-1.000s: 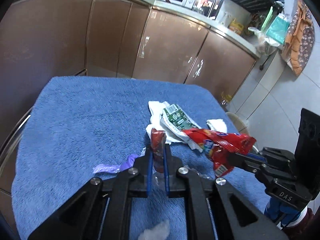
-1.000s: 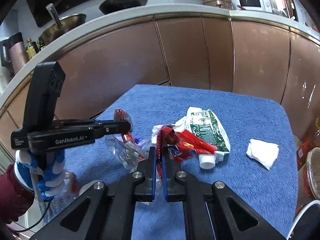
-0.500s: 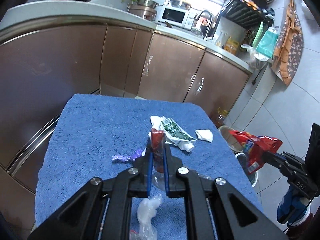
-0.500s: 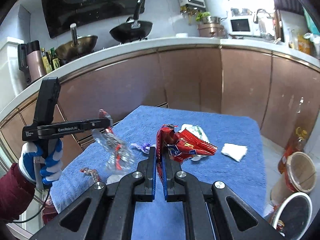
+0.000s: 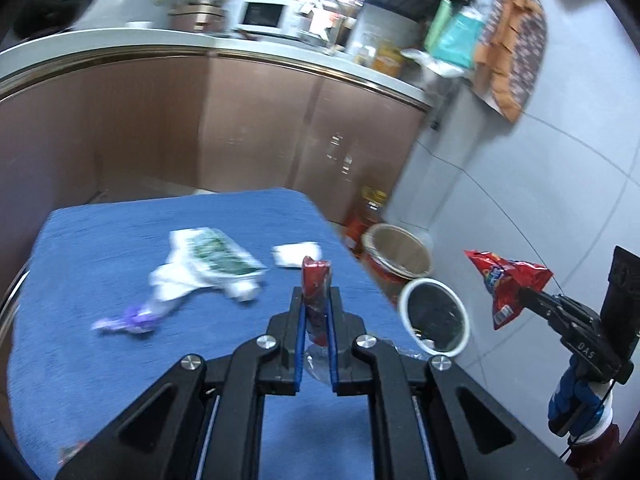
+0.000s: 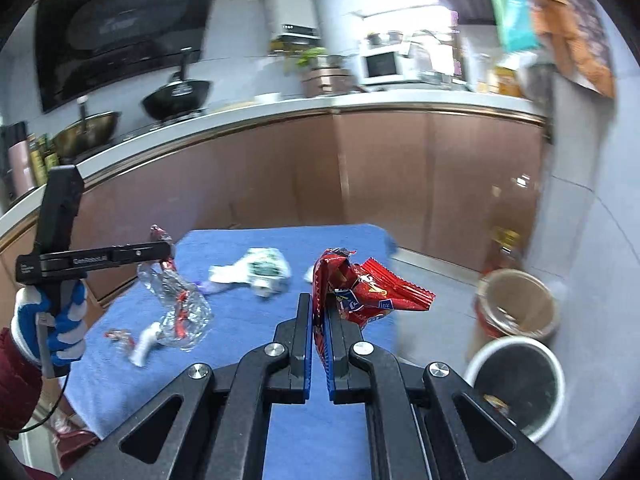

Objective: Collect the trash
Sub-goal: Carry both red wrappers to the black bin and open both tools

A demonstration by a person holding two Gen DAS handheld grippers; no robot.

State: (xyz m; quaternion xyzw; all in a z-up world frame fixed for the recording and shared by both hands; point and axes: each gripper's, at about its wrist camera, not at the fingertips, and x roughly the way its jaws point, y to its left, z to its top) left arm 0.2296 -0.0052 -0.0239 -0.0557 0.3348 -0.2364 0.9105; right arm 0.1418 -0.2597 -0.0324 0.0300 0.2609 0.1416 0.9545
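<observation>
Microwave point(image 6: 382, 65), wok point(image 6: 176, 94) (on the counter point(image 6: 360, 104))

"GenRobot.AI" – on left gripper point(image 6: 166, 254) body; other print blurred – unreadable.

Both claws are black angular frames with silver round screw heads and blue pads lining the inner finger faces: left claw point(image 5: 316, 300), right claw point(image 6: 319, 320). Left handle carries white lettering and a thin black cable. Hands wear blue-and-white gloves, left hand point(image 6: 60, 328); sleeve point(image 6: 16, 384) dark red.
</observation>
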